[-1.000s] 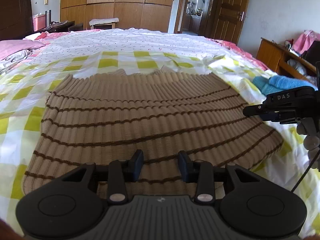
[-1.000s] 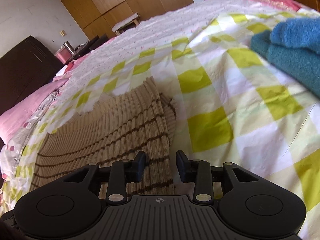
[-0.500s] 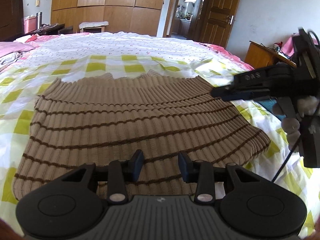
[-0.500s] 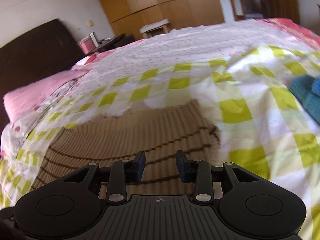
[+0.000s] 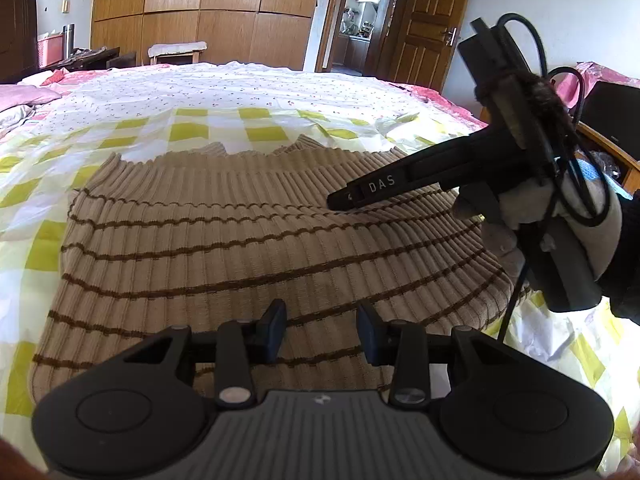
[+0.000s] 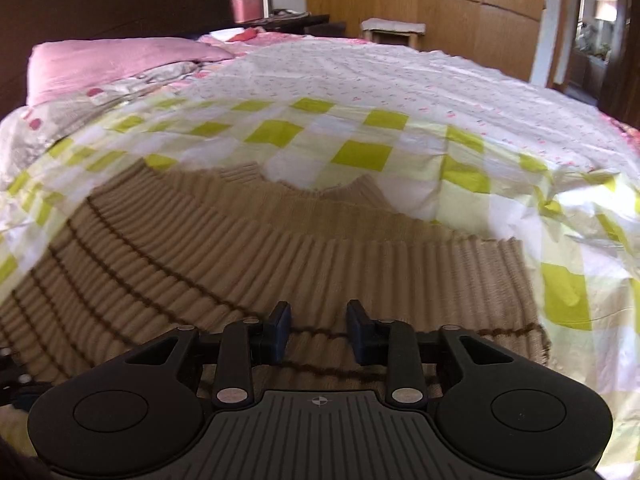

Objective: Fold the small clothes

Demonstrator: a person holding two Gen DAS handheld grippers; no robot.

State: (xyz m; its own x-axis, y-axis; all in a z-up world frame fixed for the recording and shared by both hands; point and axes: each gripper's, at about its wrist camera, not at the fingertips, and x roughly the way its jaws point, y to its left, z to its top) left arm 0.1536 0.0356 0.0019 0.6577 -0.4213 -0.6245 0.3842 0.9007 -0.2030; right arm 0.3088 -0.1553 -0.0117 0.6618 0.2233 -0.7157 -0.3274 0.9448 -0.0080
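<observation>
Beige ribbed knit with thin brown stripes fills the left wrist view: a small folded sweater (image 5: 248,248) lies flat on a bedsheet of yellow-green and white checks (image 5: 188,130), its wavy far edge towards the white flower-printed cover beyond. The left gripper (image 5: 321,330) hovers over the sweater's near edge, its two dark fingers partly apart with only cloth seen beneath them and nothing pinched between. From the right side of this view the right gripper (image 5: 340,200), a black tool marked DAS, reaches in over the sweater's right part, its tip low over the knit; whether it touches cannot be told. A hand in a pale glove (image 5: 576,216) grips its handle, with black cables looped around. Wooden wardrobes and an open doorway stand behind the bed.

In the right wrist view the same sweater (image 6: 208,252) spreads below and ahead, its right edge lying against the checked sheet (image 6: 360,152). The right gripper's (image 6: 319,330) jaws have just been closing and stand partly apart, with no fold caught between the fingers. A pink pillow (image 6: 108,60) lies at the far left by the dark headboard.
</observation>
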